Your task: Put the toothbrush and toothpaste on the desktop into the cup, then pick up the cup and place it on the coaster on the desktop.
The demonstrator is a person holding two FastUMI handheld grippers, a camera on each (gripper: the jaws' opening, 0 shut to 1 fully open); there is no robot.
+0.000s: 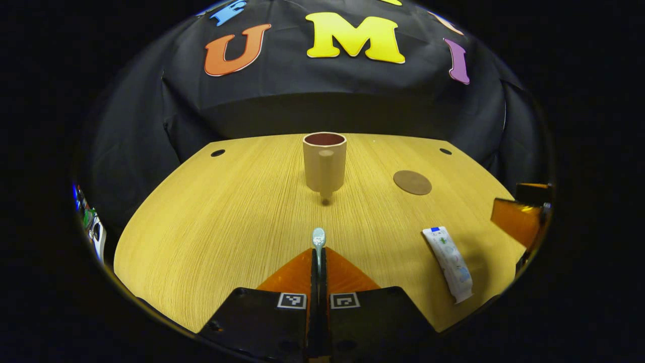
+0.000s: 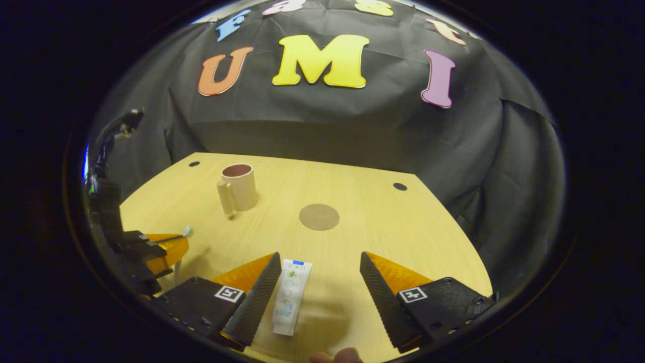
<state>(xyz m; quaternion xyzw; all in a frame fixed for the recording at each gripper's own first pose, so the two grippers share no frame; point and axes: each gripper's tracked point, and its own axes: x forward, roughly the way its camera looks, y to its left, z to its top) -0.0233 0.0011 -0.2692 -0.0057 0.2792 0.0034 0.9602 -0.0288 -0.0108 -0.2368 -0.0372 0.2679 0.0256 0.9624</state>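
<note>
The left gripper has its fingers pinched on the toothbrush — the head pokes out past the tips, toward the cup. The right gripper stands wide over the tabletop, the toothpaste just beside its left finger — the coaster beyond.

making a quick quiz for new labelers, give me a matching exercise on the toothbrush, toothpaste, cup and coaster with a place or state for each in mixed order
Things:
1. toothbrush
2. toothpaste
3. cup
4. coaster

Places or states:
A. flat on the desktop with nothing on it
B. clamped in the left gripper, head pointing at the cup
C. standing upright, nothing inside as far as can be seen
D. lying on the desktop between the open jaws of the right gripper

Pairs: 1-B, 2-D, 3-C, 4-A
</note>
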